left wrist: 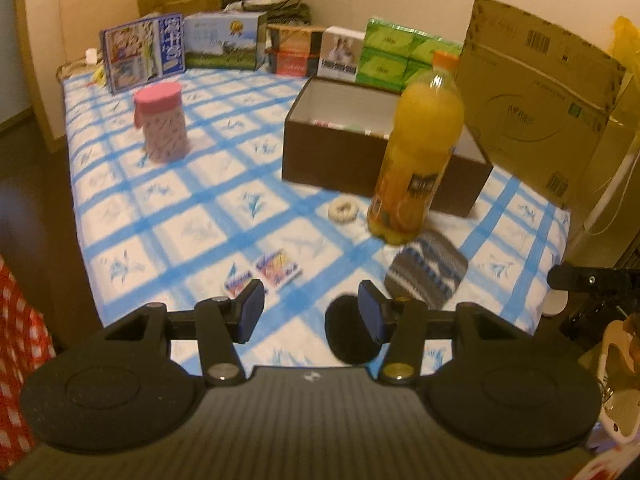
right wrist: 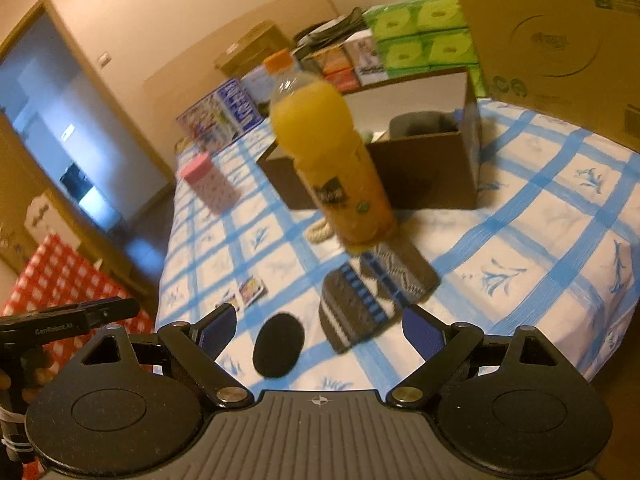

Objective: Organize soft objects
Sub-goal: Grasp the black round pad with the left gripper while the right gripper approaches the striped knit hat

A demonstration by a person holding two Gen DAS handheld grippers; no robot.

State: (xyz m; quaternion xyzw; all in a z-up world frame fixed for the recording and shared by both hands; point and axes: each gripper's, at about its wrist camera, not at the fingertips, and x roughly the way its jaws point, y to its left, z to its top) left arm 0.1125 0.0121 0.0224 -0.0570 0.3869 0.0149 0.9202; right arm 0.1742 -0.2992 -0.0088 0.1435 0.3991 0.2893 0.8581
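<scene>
A black round pad (left wrist: 346,334) (right wrist: 278,346) lies near the front edge of the blue-checked tablecloth (left wrist: 168,216). Beside it lies a striped grey and blue knitted cloth (left wrist: 426,272) (right wrist: 376,296), and further back a white scrunchie (left wrist: 344,210) (right wrist: 320,233). My left gripper (left wrist: 312,310) is open and empty, and its right finger covers part of the pad. My right gripper (right wrist: 320,332) is wide open above the pad and the cloth's near end, pressing on neither. A brown open box (left wrist: 360,160) (right wrist: 424,184) stands behind.
An orange juice bottle (left wrist: 418,152) (right wrist: 332,164) stands upright between the knitted cloth and the box. A pink lidded cup (left wrist: 162,124) (right wrist: 210,184) stands at the left. Small printed packets (left wrist: 276,270) lie near the front. Boxes and green tissue packs (left wrist: 396,54) line the back, with a large carton (left wrist: 532,100) at the right.
</scene>
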